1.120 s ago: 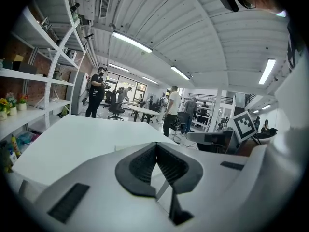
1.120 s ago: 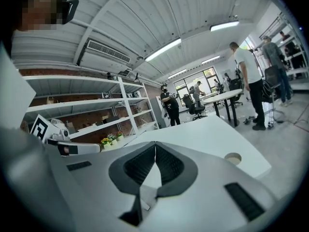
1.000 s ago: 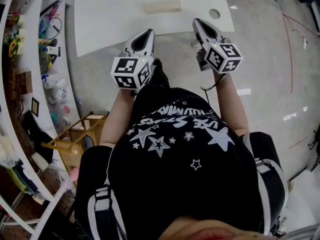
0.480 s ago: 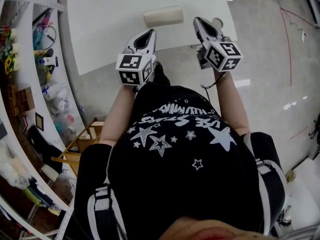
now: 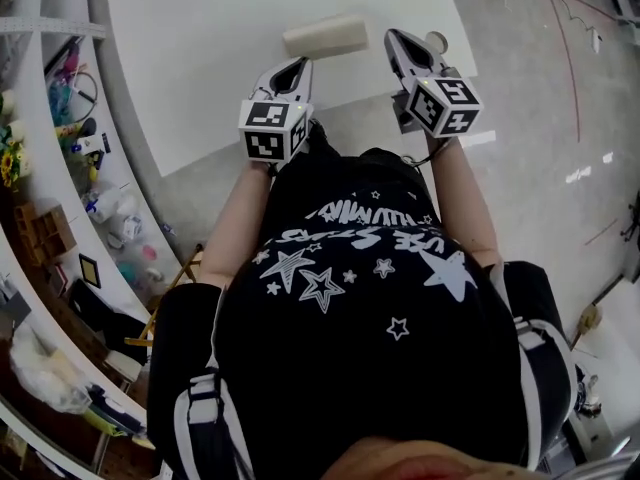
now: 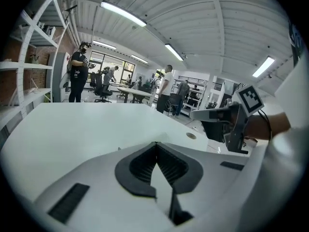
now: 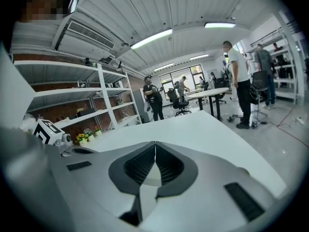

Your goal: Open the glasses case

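Only the head view showed the case (image 5: 325, 36), on the white table (image 5: 200, 58) just beyond my left gripper (image 5: 296, 65) and beside my right gripper (image 5: 394, 38). Both were closed, empty. Gripper views showed shelves (image 7: 72, 88) and standing people (image 7: 240, 76).

left tool (image 6: 155, 145): jaws together, empty | white table (image 6: 82, 129) ahead | right tool (image 6: 196, 114) at right

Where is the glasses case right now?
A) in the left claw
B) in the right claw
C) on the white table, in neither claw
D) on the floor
C: the glasses case lies on the table; the left claw and right claw are both shut on nothing.
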### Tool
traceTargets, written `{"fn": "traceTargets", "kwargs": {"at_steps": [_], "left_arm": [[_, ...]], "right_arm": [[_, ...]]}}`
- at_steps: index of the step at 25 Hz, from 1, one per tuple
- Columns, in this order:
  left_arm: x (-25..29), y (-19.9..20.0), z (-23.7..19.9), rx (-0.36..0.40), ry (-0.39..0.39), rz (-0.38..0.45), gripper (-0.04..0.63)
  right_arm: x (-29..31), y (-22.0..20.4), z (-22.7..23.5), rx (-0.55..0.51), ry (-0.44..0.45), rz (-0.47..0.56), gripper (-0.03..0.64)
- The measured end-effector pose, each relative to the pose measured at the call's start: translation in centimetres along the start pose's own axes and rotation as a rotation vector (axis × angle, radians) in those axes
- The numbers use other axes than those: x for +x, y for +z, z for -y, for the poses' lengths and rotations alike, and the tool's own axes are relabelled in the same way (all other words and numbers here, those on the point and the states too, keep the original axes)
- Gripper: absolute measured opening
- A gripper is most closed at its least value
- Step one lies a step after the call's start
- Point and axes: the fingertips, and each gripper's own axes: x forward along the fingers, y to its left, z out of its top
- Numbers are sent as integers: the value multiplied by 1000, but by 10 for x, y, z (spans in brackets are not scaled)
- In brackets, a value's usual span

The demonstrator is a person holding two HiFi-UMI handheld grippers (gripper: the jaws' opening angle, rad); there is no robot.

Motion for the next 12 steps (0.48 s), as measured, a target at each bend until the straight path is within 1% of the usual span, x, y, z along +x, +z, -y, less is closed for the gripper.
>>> {"fn": "traceTargets", "kwargs": {"at_steps": [4,8,12], "left_arm": [[12,-12,-3,-4,-10,-49,12],[24,-21,0,10,-5,-89,12],[36,-29,-1,17,21,-124,12]], "right_arm": [[1,-4,7,0,-30,-14,8],[-1,-5,8,4,-11,-9,8],[-1,-4,17,10,-3,-9,8]]}}
